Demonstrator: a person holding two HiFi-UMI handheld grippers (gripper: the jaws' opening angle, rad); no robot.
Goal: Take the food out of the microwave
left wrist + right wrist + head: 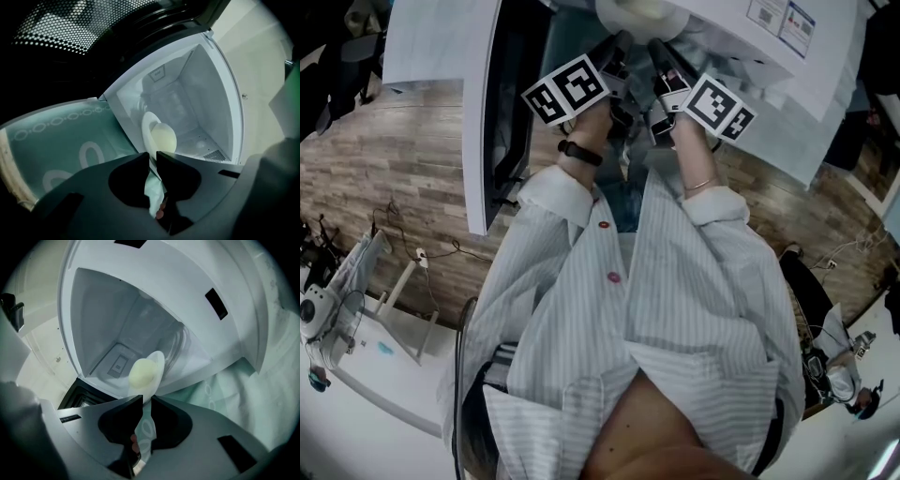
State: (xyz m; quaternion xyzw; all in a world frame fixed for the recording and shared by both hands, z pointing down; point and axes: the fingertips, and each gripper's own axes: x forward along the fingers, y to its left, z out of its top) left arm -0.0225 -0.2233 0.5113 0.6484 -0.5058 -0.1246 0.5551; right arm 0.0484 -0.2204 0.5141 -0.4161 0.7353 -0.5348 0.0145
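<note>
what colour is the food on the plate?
The food is plain pale yellow, on a white plate; best in the right gripper view.

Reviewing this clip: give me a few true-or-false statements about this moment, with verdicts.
1. The left tool and the right tool each clamp the plate by its rim. True.
2. The plate carries a pale round piece of food. True.
3. The microwave has its door shut. False: the door stands open and the cavity is exposed.
4. The cloth beside the microwave is plain red. False: it is pale green with ring patterns.
</note>
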